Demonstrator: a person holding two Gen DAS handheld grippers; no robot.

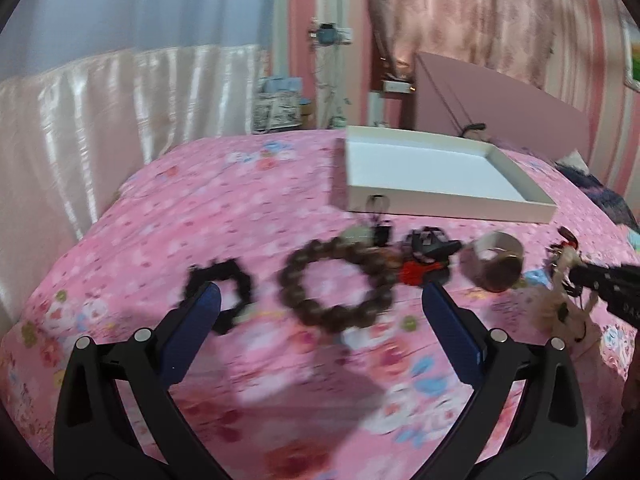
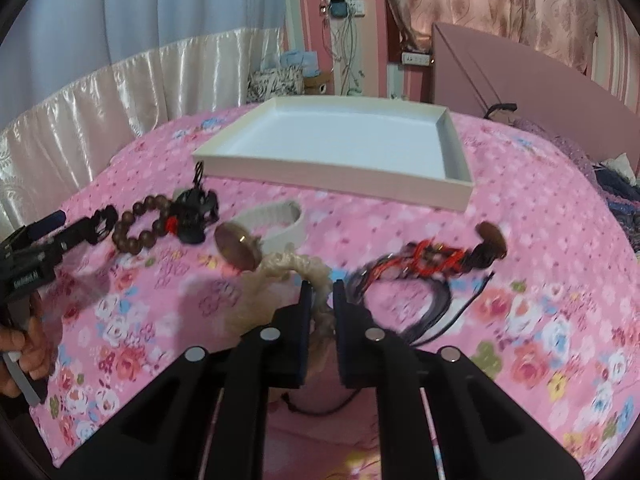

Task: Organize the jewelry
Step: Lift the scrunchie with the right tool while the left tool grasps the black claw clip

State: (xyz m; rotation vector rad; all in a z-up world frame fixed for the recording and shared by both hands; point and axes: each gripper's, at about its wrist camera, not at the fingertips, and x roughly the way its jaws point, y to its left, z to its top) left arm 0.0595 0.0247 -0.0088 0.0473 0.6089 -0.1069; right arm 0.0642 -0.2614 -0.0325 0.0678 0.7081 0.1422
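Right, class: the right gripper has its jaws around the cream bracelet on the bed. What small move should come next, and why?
Probably lift the cream bracelet a little off the bedspread. The right gripper has closed on it, and the white tray beyond looks empty. The left gripper is open above the brown bead bracelet, holding nothing.

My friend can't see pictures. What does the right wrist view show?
Black tongs pinch a cream braided bracelet on a pink flowery bedspread. Behind lie a brown bead bracelet, a red and black cord bracelet and an empty white tray.
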